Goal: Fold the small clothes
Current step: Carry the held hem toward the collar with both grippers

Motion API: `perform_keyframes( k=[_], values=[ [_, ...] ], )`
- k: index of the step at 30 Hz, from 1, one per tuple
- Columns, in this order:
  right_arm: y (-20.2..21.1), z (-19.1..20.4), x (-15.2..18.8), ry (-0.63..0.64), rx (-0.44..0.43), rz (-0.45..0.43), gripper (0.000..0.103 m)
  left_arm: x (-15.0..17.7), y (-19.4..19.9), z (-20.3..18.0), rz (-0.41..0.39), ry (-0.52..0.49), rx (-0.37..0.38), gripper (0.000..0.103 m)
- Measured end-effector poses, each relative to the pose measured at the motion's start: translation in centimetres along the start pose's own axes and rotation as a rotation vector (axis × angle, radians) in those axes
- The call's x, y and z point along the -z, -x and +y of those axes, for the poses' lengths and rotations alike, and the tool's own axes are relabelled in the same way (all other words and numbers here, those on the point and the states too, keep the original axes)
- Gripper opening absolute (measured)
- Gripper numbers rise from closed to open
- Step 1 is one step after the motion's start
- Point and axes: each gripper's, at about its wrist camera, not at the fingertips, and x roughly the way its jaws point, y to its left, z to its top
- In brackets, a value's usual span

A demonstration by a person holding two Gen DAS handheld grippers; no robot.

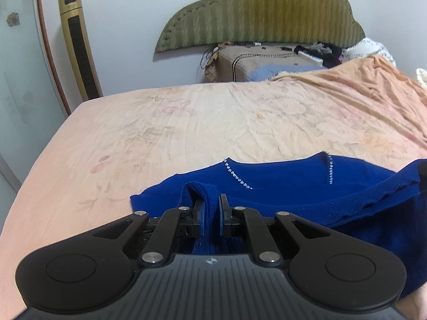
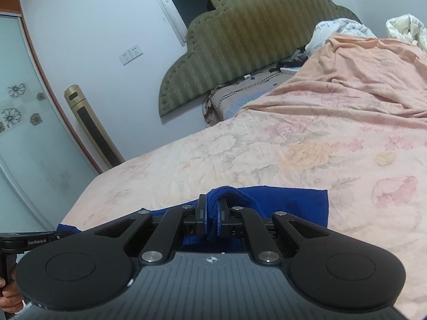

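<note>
**Both grippers pinch the garment's near edge**

Your left gripper (image 1: 210,214) and right gripper (image 2: 212,217) each clamp a fold of the blue garment (image 1: 288,186), so its edge lifts evenly. Beyond them it lies on the bedsheet (image 1: 213,117), short of the headboard (image 1: 261,13).

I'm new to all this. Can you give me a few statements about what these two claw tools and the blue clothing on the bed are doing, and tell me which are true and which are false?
1. Both grippers pinch the blue garment. True: the left gripper and the right gripper each clamp a fold.
2. The garment has a sparkly trim. True.
3. The bed sheet is plain white. False: it is peach with faded flowers.
4. The right gripper is wide open. False: it is shut on cloth.
5. A gold tower fan lies on the bed. False: it stands by the wall.
</note>
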Motion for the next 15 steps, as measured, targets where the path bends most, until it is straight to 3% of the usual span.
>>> perform_keyframes(
  k=[10, 15],
  values=[
    [-6.7, -2.3, -0.1, -0.075, 0.055, 0.089, 0.010, -0.8, -6.9, 0.2, 0.088, 0.002, 0.000, 0.010],
    [-9.3, -3.5, 0.3, -0.113, 0.074, 0.134, 0.011, -1.2, -9.2, 0.8, 0.131, 0.045, 0.028, 0.016]
  ],
)
